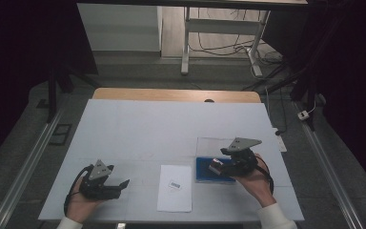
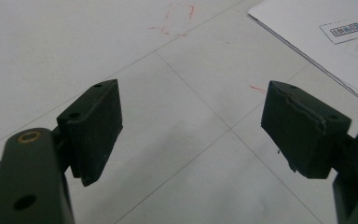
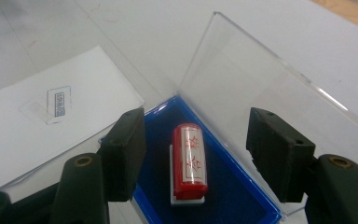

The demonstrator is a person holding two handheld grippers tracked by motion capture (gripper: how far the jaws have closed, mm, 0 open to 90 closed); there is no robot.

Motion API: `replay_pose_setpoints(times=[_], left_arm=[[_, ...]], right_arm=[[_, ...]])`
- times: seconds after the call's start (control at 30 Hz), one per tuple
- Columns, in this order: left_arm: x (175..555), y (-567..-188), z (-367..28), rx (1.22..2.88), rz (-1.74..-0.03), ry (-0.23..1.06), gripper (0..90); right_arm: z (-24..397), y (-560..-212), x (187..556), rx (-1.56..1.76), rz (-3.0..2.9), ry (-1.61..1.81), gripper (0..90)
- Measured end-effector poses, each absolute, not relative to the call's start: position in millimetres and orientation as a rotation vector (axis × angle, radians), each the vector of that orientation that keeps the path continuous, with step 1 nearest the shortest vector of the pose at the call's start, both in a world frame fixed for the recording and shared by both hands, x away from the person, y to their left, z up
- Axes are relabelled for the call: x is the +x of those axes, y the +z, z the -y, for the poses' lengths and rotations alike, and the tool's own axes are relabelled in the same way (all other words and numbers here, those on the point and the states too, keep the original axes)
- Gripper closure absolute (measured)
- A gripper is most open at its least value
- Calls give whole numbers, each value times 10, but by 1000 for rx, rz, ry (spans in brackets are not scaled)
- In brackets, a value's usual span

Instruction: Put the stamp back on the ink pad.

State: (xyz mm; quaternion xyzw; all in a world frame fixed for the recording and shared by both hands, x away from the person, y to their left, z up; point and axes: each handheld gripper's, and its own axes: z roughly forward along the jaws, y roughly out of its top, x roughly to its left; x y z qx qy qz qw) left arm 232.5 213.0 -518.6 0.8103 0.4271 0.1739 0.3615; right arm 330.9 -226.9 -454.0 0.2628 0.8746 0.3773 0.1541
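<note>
A red cylindrical stamp (image 3: 189, 161) with a white label of red characters lies on its side in a blue-lined box (image 3: 242, 196), whose clear lid (image 3: 261, 79) stands open behind it. My right gripper (image 3: 196, 126) hovers over the box with its jaws open on either side of the stamp, not touching it. In the high view the right gripper (image 1: 218, 167) is over the blue box (image 1: 204, 174) at the table's right. My left gripper (image 1: 123, 184) rests near the front left, open and empty, with bare table between its jaws (image 2: 191, 100).
A white sheet of paper (image 1: 175, 188) with a small printed code lies between the two grippers, near the front edge. The table (image 1: 147, 124) has a white cover with faint red marks (image 2: 177, 18). Desk legs and cables stand on the floor beyond.
</note>
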Motion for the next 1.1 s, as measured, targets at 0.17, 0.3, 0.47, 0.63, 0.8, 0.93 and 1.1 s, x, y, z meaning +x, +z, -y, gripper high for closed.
replay_pose_setpoints(times=[0.17,0.3,0.47,0.63,0.8,0.93,1.1], left_arm=[[2316,-5184,-2124,2090,-1098,450,207],[2308,-5180,-2126,2079,-1099,441,206],[2290,-5178,-2130,2073,-1101,436,204],[2273,-5171,-2128,2068,-1094,433,203],[2269,-5172,-2121,2066,-1091,426,202],[2270,-5173,-2107,2070,-1087,421,201],[2271,-5173,-2099,2067,-1087,415,201]], right_arm=[[2376,-4536,3264,760,-2466,1123,373],[2468,-4549,3213,761,-2435,1148,372],[2619,-4564,3083,753,-2389,1155,356],[2785,-4608,2976,783,-2361,1164,353],[2978,-4723,2830,810,-2340,1143,350],[3131,-4849,2780,857,-2335,1165,344],[3221,-4954,2799,903,-2341,1141,339]])
